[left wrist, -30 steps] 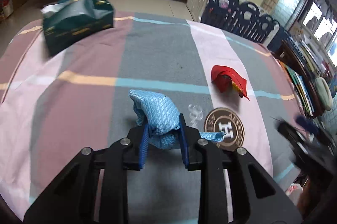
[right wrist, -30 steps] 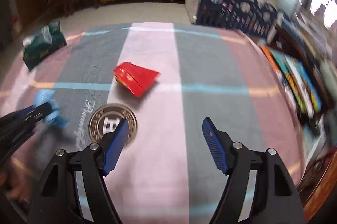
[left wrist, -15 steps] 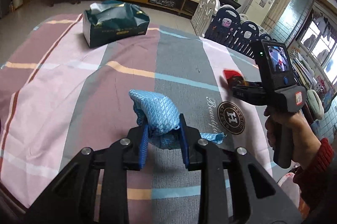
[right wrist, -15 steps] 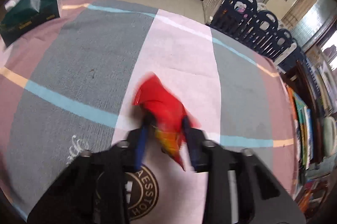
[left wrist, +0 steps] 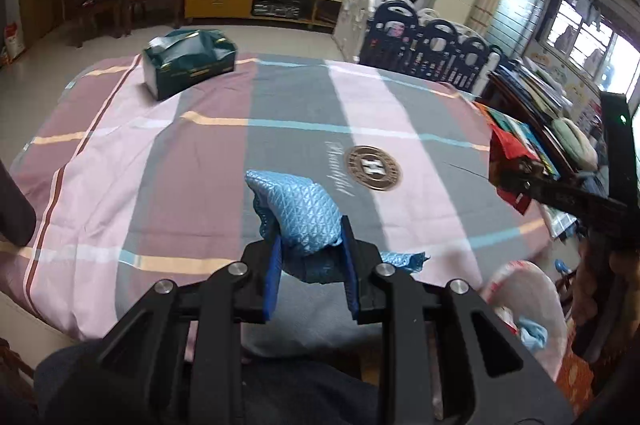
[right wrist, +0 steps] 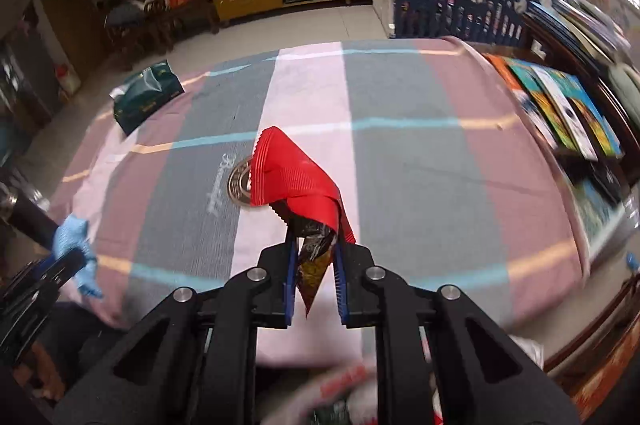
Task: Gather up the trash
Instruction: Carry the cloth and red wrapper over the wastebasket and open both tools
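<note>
Living room behind, striped tablecloth [left wrist: 200, 161] over the table, green tissue box [left wrist: 190, 67] at the far left corner, round logo [left wrist: 373, 167] mid-cloth. Left gripper [left wrist: 310, 267] is clamped on a crumpled blue wrapper [left wrist: 298, 213], held off the cloth near the near edge; a loose tail sticks out right of the pads. Right gripper [right wrist: 314, 275] has just been closing and now pinches a red wrapper [right wrist: 298, 177] between its pads, lifted above the cloth, most of the foil flopping out ahead of the tips. A pale bag [left wrist: 524, 305], probably the trash bag, sits below the near right table edge with something blue already in it. Risks: red wrapper is pinched only at its narrow end, so a quick swing could slip it out onto the floor. Both hands heading for one bag could collide. Blue tail may snag the bag rim, or cling to a pad on release.
</note>
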The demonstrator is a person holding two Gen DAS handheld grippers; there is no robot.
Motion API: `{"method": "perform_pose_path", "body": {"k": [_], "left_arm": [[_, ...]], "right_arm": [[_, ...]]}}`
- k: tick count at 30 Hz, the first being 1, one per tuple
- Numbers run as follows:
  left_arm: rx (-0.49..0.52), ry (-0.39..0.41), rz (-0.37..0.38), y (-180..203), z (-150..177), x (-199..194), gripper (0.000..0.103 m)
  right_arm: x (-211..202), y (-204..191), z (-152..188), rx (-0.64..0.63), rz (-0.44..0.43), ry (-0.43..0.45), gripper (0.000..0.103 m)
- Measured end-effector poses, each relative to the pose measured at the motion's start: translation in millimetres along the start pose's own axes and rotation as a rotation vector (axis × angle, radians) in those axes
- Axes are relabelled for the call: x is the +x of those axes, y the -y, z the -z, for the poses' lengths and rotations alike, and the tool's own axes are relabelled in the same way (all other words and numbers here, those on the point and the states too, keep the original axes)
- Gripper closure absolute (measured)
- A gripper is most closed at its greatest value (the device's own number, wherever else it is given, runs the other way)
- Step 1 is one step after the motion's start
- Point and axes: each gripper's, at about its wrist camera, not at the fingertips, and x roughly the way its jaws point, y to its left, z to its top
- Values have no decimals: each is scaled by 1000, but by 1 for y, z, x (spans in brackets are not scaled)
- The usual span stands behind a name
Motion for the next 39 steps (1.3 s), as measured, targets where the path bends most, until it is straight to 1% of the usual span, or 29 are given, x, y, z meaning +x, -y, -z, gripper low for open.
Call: {"method": "perform_pose_path", "body": {"k": [3,5,6,7,9,11,13,16,18,20,21,22,23,24,25,26,28,30,31,33,34,35,36,37,39], "left_arm": [[54,-11,68,34,5,-15,76],[91,-51,148,64,15,-21,76],[110,-75,185,78,22,-22,76],[136,-111,237,97,31,-22,76],[163,-173,326,123,48,-21,76],[212,-238,412,154,66,-20,76],[259,-269,447,176,80,-20,76],[321,-291,459,199,92,-21,75],[367,-299,460,214,100,-21,71],[392,-306,444,218,106,-18,49],[397,-308,430,220,109,-16,26],[393,-303,422,218,109,-12,21],[388,-302,406,215,109,-10,21],[384,-311,389,210,107,-7,21],[375,-314,367,205,104,-6,22],[367,-307,346,199,100,-7,21],[360,-275,292,189,91,-15,20],[364,-232,189,174,81,-30,17],[364,-214,149,169,77,-38,15],[354,-163,64,152,70,-63,13],[347,-124,20,143,67,-79,11],[334,-97,-18,135,65,-94,9],[312,-77,-49,127,64,-107,7],[295,-66,-56,122,64,-118,7],[267,-42,-27,111,66,-147,6]], "right_arm": [[-46,20,35,6,21,12,86],[-72,35,61,7,65,1,86],[-81,43,72,18,84,-5,86],[-93,54,86,39,100,-14,86],[-111,74,108,94,118,-22,86],[-125,91,127,140,126,-29,86],[-137,103,141,170,129,-21,86],[-147,115,152,198,113,-21,86],[-149,120,154,212,98,-16,86],[-149,122,157,223,84,-31,85],[-148,122,159,227,87,-40,83],[-147,122,161,235,96,-53,77],[-146,122,163,247,98,-64,65],[-146,123,165,271,91,-73,60],[-146,124,166,293,82,-78,49],[-146,124,167,321,80,-83,41],[-150,121,167,368,72,-85,37],[-160,107,163,396,104,-71,32],[-166,99,160,395,116,-50,28],[-184,72,154,359,164,21,17],[-192,59,151,338,190,54,12],[-199,47,150,316,215,85,9],[-206,34,150,294,236,111,8],[-213,20,151,269,256,133,7],[-221,3,154,234,276,147,6]]}}
